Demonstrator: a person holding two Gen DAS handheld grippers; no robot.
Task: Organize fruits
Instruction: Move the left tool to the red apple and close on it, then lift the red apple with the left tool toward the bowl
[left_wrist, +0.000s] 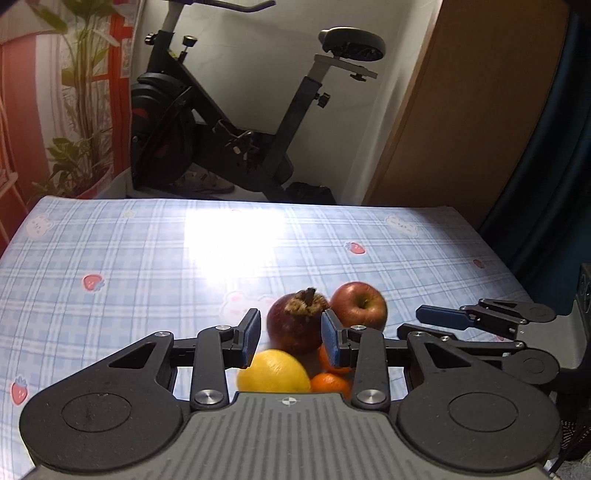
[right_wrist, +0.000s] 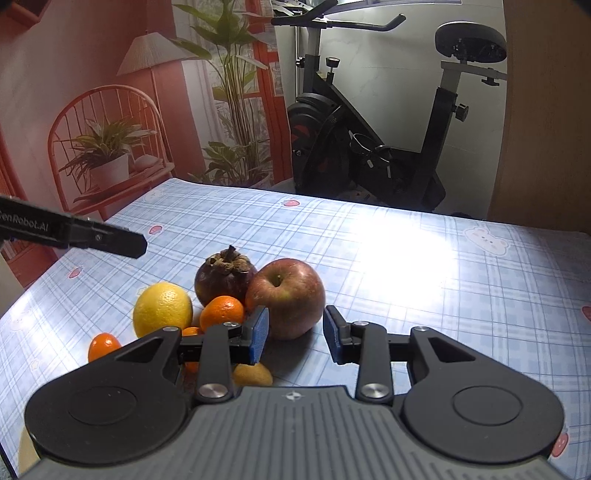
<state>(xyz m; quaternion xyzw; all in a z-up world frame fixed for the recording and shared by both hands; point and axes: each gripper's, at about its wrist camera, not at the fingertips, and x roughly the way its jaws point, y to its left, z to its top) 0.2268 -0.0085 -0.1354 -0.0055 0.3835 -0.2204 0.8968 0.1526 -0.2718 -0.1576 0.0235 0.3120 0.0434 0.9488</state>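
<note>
The left gripper (left_wrist: 290, 338) stands partly open and empty above the fruit pile, angled down, with the mangosteen (left_wrist: 295, 321) between and beyond its pads, untouched. Lemon (left_wrist: 273, 371) and tangerine (left_wrist: 330, 382) lie beneath it. The right gripper (right_wrist: 295, 334), also partly open and empty, points at the apple (right_wrist: 286, 297) just ahead. All sit on the plaid counter (right_wrist: 406, 295); an exercise bike (right_wrist: 369, 129) stands behind.

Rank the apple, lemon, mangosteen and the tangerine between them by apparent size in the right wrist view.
1. Apple, though it is nearest.
2. Lemon and mangosteen look alike; mangosteen is partly hidden.
3. Tangerine, smallest.
</note>
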